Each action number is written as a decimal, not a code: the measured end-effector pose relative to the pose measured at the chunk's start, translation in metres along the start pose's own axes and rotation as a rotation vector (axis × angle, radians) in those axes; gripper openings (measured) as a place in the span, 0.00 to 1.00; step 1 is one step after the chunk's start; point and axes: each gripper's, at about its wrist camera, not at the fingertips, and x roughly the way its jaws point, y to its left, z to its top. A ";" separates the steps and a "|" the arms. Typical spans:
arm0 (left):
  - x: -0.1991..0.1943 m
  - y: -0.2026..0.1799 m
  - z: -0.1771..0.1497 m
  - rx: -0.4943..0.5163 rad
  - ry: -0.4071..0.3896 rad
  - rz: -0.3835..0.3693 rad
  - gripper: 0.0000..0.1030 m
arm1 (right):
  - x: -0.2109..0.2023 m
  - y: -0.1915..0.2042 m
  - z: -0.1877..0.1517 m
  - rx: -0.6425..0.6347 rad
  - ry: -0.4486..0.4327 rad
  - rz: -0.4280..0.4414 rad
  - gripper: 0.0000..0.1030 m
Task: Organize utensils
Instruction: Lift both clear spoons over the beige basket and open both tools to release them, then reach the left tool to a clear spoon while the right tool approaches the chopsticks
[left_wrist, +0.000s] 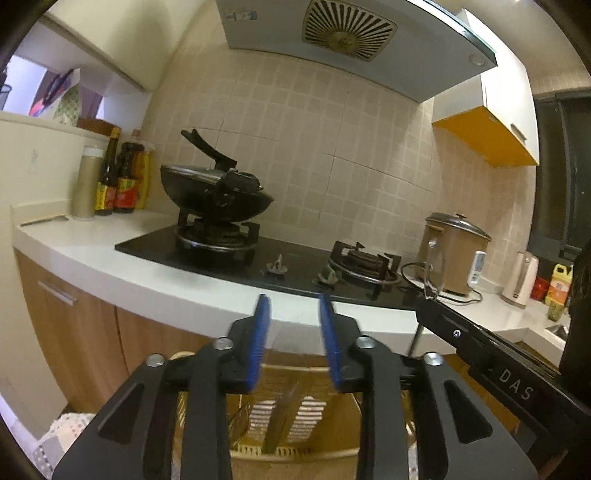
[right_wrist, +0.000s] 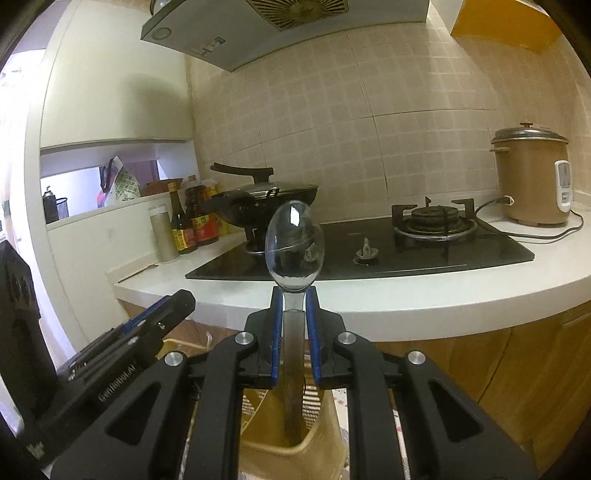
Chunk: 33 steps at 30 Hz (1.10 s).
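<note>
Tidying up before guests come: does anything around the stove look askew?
Yes. The black wok sits tilted on the left burner, with its lid resting unevenly across the rim. The rice cooker stands upright.

Each hand-held gripper, left and right, is seen as black with blue pads. The spoon is shown in mirror-bright silver. The basket is rendered in pale yellow with slotted walls. The tabletop is white, the stove glossy black, the wall tiles beige in a grid pattern. The rice cooker is coloured tan, the wok black.
</note>
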 end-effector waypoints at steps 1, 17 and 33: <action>-0.004 0.002 0.001 -0.005 -0.002 0.001 0.39 | -0.004 0.000 0.000 0.004 0.006 0.000 0.25; -0.079 0.049 -0.013 -0.098 0.472 -0.021 0.40 | -0.072 0.021 -0.023 0.004 0.361 0.026 0.47; -0.043 0.061 -0.121 -0.250 0.916 -0.037 0.31 | -0.065 0.034 -0.148 0.133 0.988 0.084 0.20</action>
